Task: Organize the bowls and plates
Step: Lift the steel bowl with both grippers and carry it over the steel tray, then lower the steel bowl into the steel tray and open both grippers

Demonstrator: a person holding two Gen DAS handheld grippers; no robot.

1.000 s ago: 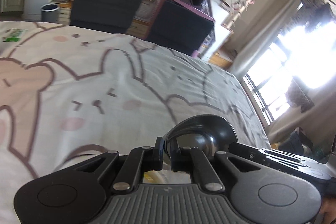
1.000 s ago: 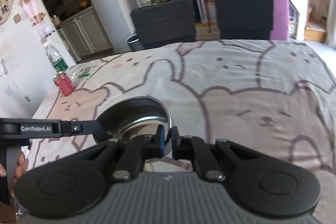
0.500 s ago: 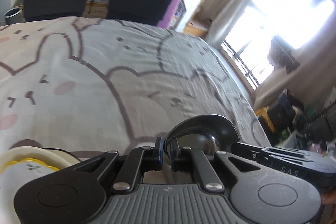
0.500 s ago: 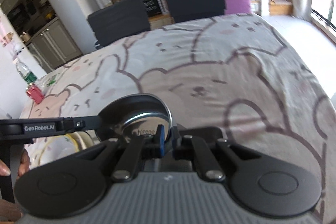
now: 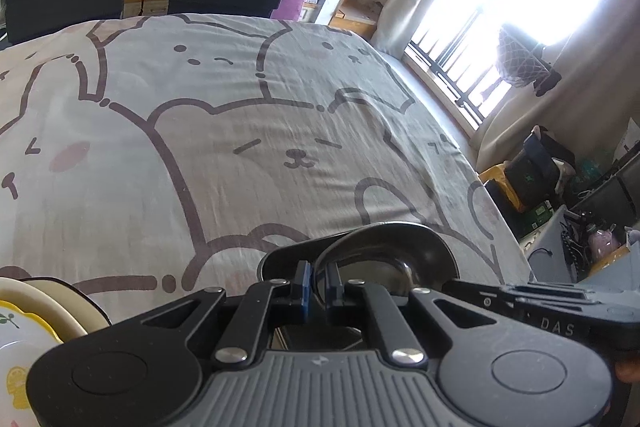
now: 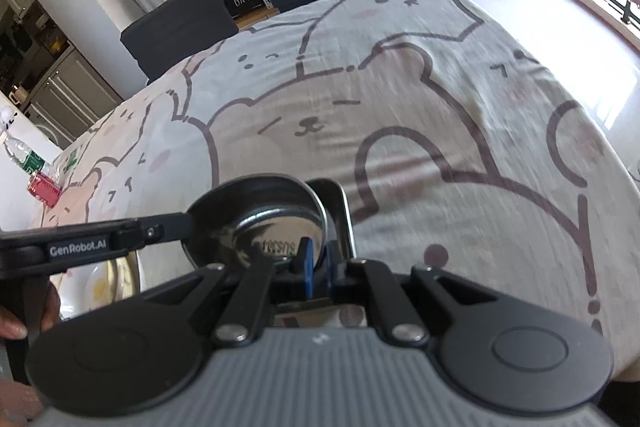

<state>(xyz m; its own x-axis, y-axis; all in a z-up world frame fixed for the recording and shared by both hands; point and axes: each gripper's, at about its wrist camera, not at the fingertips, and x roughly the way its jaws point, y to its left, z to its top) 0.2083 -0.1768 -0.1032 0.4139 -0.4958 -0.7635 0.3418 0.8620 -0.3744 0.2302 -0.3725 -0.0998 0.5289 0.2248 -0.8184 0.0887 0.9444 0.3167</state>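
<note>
Both grippers clamp one steel bowl by opposite rim edges: the left gripper and right gripper hold it over the table. Thin, light, stiff and slick, it probably needs firm rim pinches.

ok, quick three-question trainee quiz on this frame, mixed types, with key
1. True or false: the left gripper and the right gripper both have their fingers shut on the rim of one steel bowl.
2. What sits at the lower left of the left wrist view? A: yellow-trimmed plate. B: glass mug. C: fork.
3. Fill in: the tablecloth is printed with cartoon ____.

Key: 1 true; 2 A; 3 bears.
</note>
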